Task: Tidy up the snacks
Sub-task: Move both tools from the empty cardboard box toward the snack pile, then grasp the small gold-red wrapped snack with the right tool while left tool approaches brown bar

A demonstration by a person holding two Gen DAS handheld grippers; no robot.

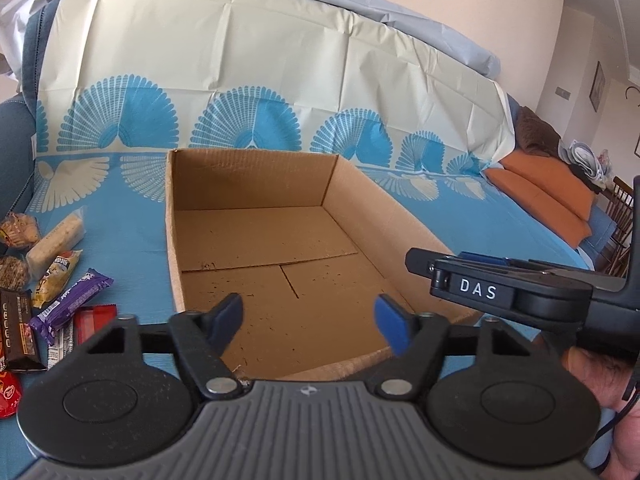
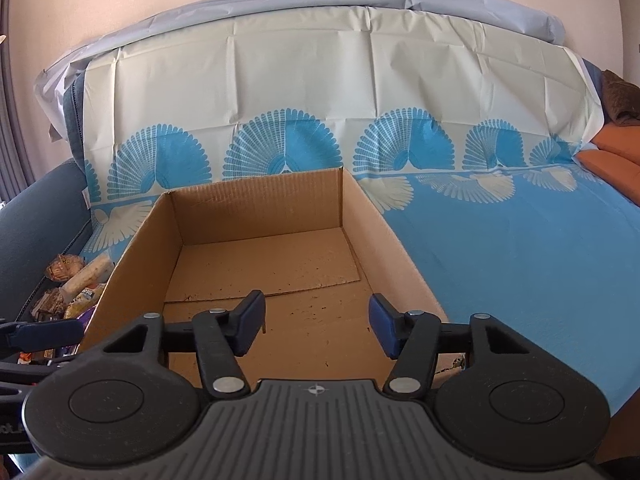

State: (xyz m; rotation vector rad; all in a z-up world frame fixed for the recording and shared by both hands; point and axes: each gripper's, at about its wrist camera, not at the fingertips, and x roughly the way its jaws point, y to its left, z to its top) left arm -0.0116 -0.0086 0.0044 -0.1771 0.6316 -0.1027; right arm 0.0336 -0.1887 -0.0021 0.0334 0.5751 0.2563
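- Sitting open-topped on the blue cloth (image 1: 120, 216), the box (image 1: 256, 240) holds nothing; its far wall faces the sofa back.
- Snacks (image 1: 48, 280) lie in a heap on the cloth just beside the box's left wall: a purple bar (image 1: 70, 306), a pale bar (image 1: 56, 244), a dark packet (image 1: 18, 332), a red wrapper (image 1: 94, 320).
- Left gripper (image 1: 310, 322) hovers over the box's near edge, jaws released, nothing between them.
- Right gripper (image 2: 316, 328) hangs over the same near edge, jaws likewise apart and bare.
- Orange cushions (image 1: 540, 196) rest at the sofa's right end.
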